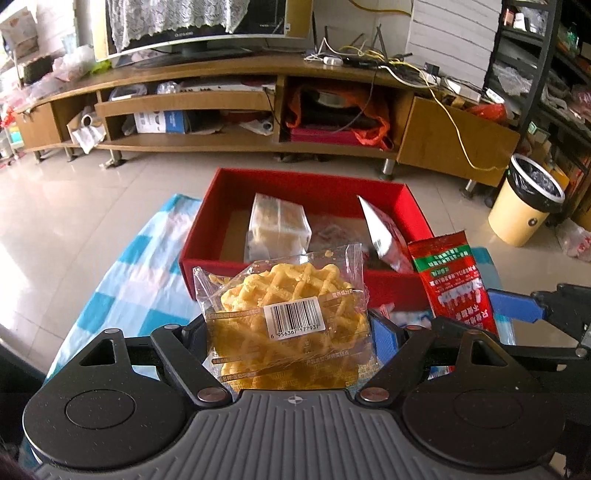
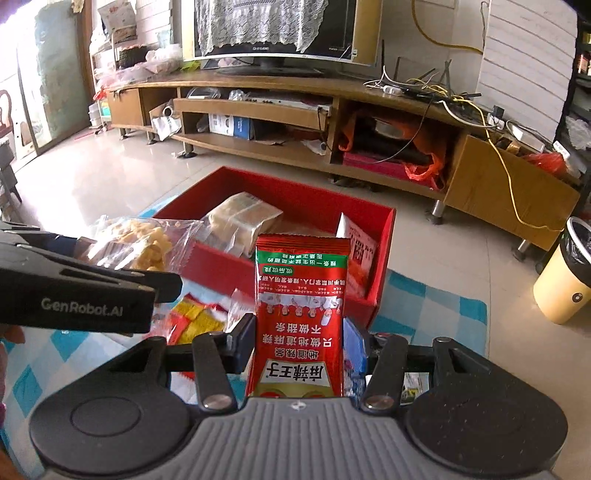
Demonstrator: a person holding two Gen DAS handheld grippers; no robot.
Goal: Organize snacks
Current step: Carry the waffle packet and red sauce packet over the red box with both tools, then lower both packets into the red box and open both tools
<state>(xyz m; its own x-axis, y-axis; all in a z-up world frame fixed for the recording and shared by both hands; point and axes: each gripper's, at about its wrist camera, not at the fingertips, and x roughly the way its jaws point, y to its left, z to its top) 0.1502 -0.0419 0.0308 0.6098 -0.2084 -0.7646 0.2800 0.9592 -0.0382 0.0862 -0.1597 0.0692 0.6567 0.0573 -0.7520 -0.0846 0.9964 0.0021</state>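
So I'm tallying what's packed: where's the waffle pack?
Not packed yet: the waffle pack is clamped in the left tool, held just short of the red box, left of the red sachet.

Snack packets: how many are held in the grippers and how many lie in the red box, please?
Held: 2, waffle packet in left gripper, red spicy packet in right gripper.
In red box: 2 clearly, cake packet, white-red packet.
Total: 4

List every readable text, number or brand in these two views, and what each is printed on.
"6 956367 177937": barcode label on the waffle packet in the left gripper.
"GenRobot.AI": side of the left gripper, seen in the right wrist view.
"麻辣王子": red snack pouch, upside down, in the right gripper.
The pouch's smaller print, the monitor badge and the red box packets' print: too blurred.
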